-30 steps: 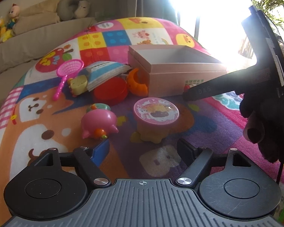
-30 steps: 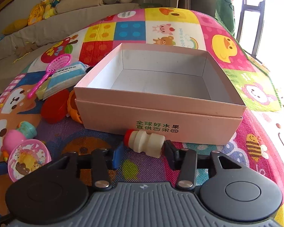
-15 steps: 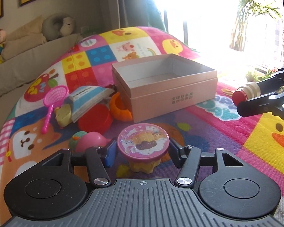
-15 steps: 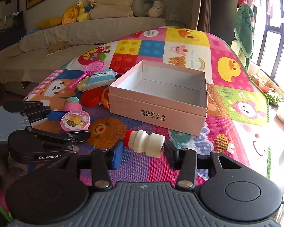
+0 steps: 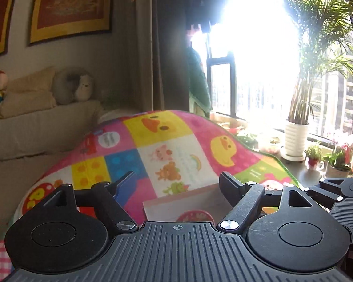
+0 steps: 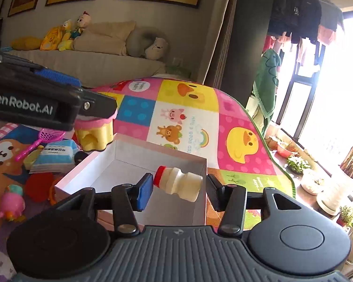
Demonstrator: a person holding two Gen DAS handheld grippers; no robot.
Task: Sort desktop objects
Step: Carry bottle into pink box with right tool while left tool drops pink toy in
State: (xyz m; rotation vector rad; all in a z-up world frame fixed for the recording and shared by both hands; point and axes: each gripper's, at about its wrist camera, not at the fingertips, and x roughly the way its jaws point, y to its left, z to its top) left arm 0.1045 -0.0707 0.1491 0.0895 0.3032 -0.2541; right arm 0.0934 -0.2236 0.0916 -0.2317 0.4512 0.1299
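"GenRobot.AI" is read in white on the left hand-held gripper (image 6: 58,108); other print on the mat (image 6: 186,94) is too small. L jaws are opening, wide apart, w/ the pink-lidded yellow cup (image 6: 94,136) just under one fingertip, over the pink box's (image 6: 91,164) left corner. R hand-held gripper (image 6: 178,188) jaws are opening; the white red-capped bottle (image 6: 178,183) sits tilted betw. the pads, a gap seen at its base, over the box. Vs. 0.5 s ago: both items were clamped, short of the box.

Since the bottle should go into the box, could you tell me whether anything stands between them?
Nothing visible does: the bottle sits between the right gripper's opening jaws, above the box's bare floor.
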